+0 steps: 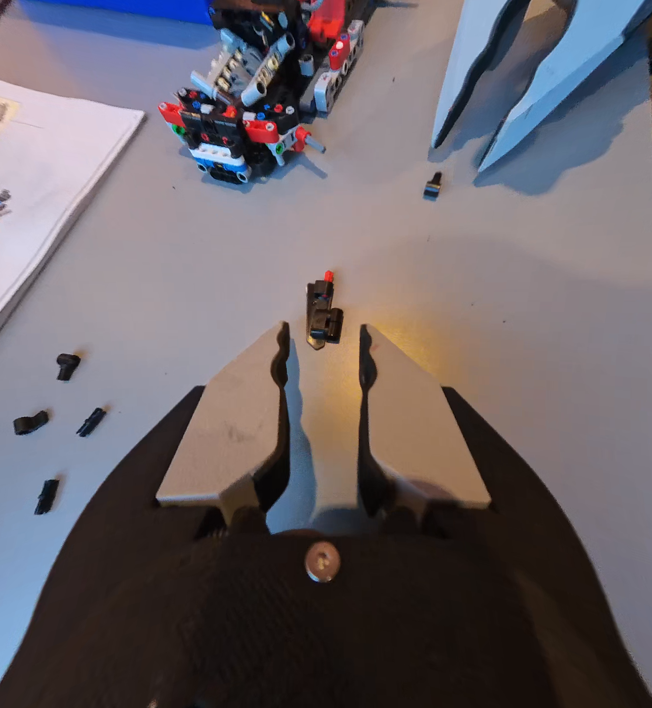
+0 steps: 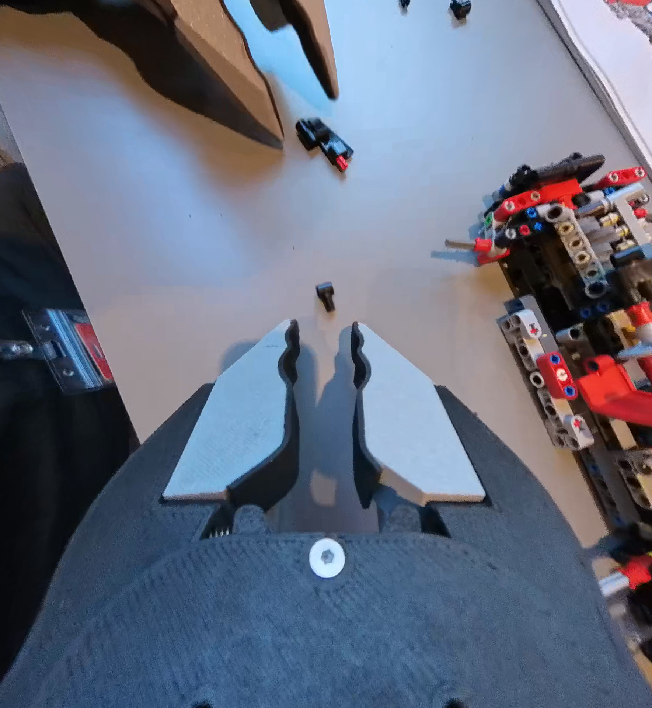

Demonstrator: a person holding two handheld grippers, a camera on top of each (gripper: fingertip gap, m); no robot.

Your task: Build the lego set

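Note:
A small black sub-assembly with a red pin (image 1: 322, 316) lies on the grey table just ahead of my left gripper (image 1: 324, 325), which is open and empty around its near end. It also shows in the right wrist view (image 2: 324, 143), beside the left gripper (image 2: 309, 118). A small black connector (image 2: 325, 295) lies just ahead of my right gripper (image 2: 325, 325), which is open and empty. That connector (image 1: 432, 186) and the right gripper (image 1: 458, 157) show at the upper right of the left wrist view. The partly built red, black and grey model (image 1: 255, 95) stands at the far side (image 2: 584, 306).
An open instruction booklet (image 1: 41, 184) lies at the left (image 2: 638, 69). Several small black pins and connectors (image 1: 67, 366) are scattered at the left of my left gripper. A blue box (image 1: 117, 11) stands behind the model. A person in dark clothes (image 2: 29, 383) is at the table's edge. The grippers' ends are close to 12 cm from one another.

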